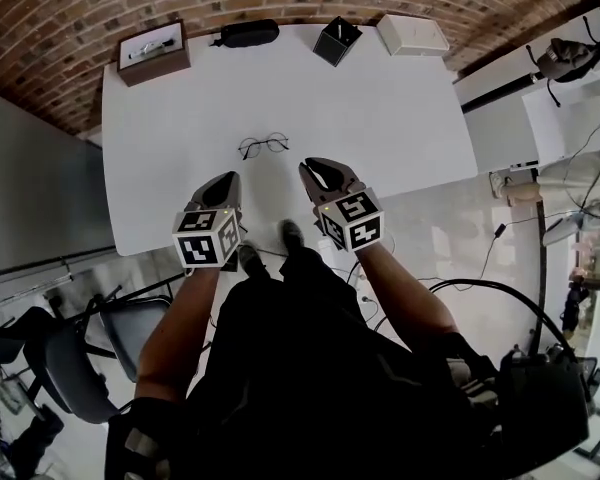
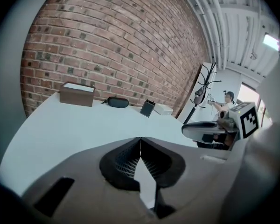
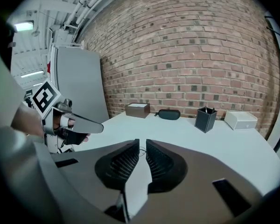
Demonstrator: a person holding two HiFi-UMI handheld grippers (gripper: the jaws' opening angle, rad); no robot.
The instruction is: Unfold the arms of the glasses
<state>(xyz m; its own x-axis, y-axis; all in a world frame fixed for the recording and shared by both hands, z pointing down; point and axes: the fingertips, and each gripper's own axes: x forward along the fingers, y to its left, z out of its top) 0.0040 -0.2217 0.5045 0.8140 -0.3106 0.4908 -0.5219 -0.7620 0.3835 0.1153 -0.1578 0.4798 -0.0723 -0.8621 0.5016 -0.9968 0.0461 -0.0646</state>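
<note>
Nearest, over the front edge of the worktop [image 1: 400,118], the left gripper [image 1: 227,180] had its fingers [image 2: 123,161] pressed together on nothing. The right gripper [image 1: 314,167] beside it had its fingers [image 3: 122,164] closed to a bare slit, also empty. Just beyond and between their tips, the glasses [image 1: 263,145] lay on the worktop, untouched. Along the far edge stood a brown box [image 1: 153,52], a black case [image 1: 248,33], a black pen holder [image 1: 336,40] and a white box [image 1: 412,34].

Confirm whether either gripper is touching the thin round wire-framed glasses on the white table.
No, the glasses lie free on the white table, clear of the left gripper and right gripper.
</note>
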